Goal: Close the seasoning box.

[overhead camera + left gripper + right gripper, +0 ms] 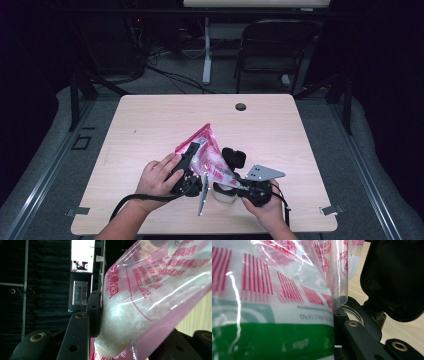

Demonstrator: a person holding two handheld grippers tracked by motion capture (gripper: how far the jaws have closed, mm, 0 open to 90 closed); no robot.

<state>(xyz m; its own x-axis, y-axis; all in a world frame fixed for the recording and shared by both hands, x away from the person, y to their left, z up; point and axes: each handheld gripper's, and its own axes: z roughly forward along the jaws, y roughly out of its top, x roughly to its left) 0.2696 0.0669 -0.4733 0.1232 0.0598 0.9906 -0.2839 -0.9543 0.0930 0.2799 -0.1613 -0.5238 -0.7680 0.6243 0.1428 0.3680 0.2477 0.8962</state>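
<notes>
A pink-printed clear plastic bag [207, 152] of white crystals [125, 315] hangs tilted above the table's front, one corner high and the low corner [339, 300] pointing down. My left gripper [189, 162] is shut on the bag's left side, and one of its fingers [93, 311] presses against the film. My right gripper [235, 190] is shut on a small white container [225, 195] with a green band [274, 340]. The container's black flip lid [393, 277] stands open above its clear rim [354, 312]. The bag hides my right gripper's other finger.
The light wooden table [150, 120] has a cable hole [240, 106] near its far edge. Beyond the table a black folding chair [272, 47] and a white table leg [206, 50] stand on the grey floor.
</notes>
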